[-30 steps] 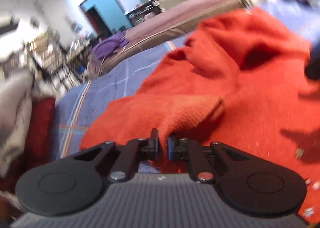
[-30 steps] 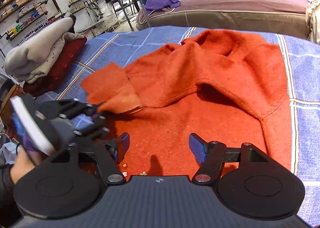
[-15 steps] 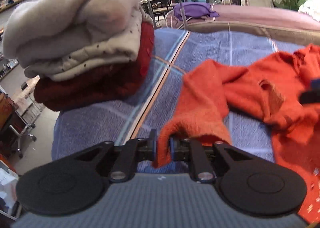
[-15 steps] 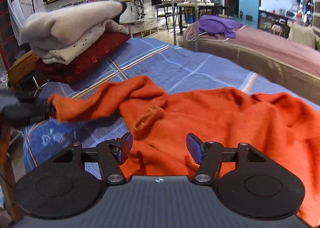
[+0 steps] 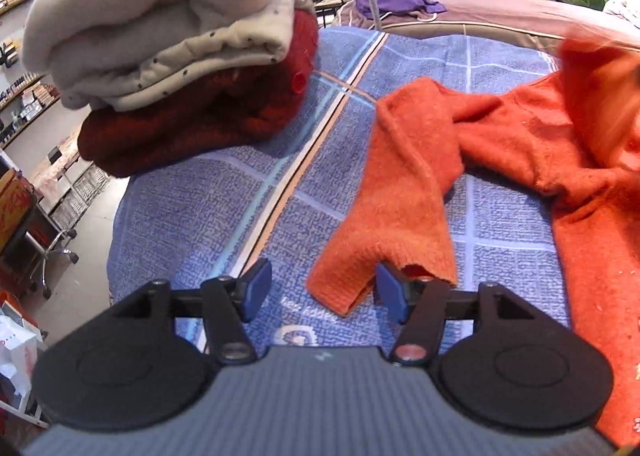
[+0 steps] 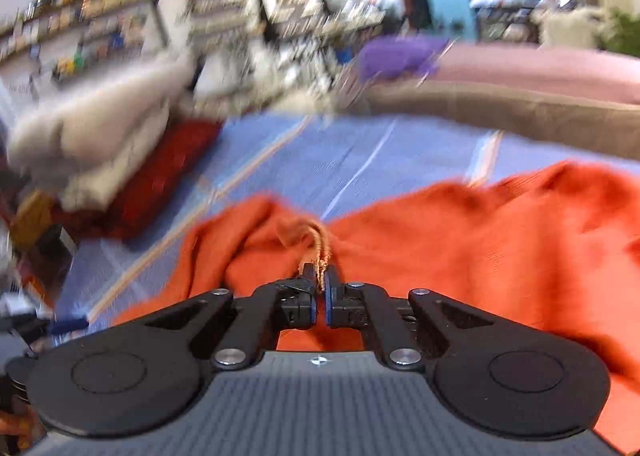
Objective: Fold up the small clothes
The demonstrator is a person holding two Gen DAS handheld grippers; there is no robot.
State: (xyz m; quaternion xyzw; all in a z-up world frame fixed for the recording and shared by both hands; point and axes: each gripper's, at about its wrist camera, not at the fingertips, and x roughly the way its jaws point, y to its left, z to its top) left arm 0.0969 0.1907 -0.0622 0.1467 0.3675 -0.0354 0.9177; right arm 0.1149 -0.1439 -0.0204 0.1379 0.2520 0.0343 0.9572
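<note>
The orange sweater [image 5: 500, 143] lies spread on the blue blanket [image 5: 192, 215]. The left gripper [image 5: 320, 292] has just been opening and lets the sleeve [image 5: 400, 215] go. The right gripper [image 6: 320, 296], just closed, pinches a fold near the collar. The next move probably needs a pull to flatten the body.

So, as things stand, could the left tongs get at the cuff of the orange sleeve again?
Probably yes. The left tongs have just been opening and stand apart, and the sleeve cuff of the orange sweater lies flat on the blue blanket right at them, nothing over it.
</note>
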